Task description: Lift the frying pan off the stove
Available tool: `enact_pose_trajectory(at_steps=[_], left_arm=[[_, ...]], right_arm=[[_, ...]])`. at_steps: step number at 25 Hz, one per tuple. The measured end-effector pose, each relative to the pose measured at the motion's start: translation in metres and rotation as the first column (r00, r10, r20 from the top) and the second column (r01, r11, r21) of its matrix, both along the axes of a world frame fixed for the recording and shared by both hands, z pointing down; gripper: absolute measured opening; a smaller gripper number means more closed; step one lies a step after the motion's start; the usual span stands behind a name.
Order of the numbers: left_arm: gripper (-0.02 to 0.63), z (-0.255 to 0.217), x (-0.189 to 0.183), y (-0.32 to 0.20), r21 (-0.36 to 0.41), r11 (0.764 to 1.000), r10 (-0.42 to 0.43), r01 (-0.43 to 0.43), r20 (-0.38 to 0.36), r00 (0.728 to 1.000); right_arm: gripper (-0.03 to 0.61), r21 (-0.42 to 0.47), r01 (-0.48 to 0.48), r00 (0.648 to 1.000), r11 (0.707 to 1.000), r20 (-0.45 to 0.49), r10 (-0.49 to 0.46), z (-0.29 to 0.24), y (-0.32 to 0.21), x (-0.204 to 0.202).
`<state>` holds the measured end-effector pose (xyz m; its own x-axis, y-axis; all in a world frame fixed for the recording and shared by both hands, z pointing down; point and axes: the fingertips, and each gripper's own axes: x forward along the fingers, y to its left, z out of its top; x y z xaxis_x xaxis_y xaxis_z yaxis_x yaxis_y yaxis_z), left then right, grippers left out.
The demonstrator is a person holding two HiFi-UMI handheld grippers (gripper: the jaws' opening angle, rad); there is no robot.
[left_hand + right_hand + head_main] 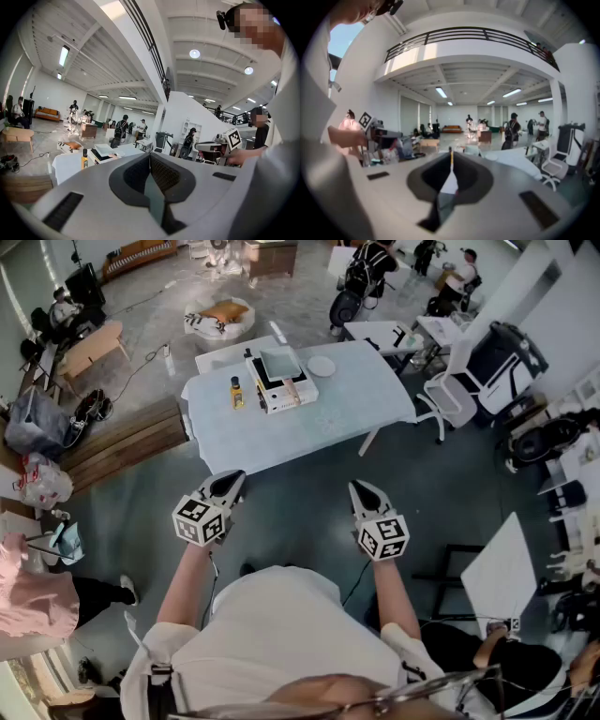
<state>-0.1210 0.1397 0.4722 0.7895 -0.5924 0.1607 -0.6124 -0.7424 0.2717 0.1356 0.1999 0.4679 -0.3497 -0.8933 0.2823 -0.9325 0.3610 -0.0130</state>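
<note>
Your left claw [235,477] and right claw [357,487] are both clenched and empty. The frying pan [280,363] sits on the stove [265,396], far away on the counter [356,399]; it is probably heavy and stiff, so grasp its handle [290,389]

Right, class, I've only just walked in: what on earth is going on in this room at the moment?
A person stands well back from the table, holding the left gripper and the right gripper out in front. Both have their jaws shut with nothing between them. The frying pan sits on the stove on the table, near a bottle and a white plate. The lift has not begun.
</note>
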Motion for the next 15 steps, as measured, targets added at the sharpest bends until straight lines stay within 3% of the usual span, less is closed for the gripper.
enact_pose_trajectory(at_steps=[15], left_arm=[[0.031, -0.0048, 0.0025, -0.002, 0.007, 1.0, -0.016, 0.016, 0.008, 1.0]], right_arm=[[0.035, 0.005, 0.042, 0.999, 0.999, 0.009, -0.042, -0.0044, -0.0052, -0.004]])
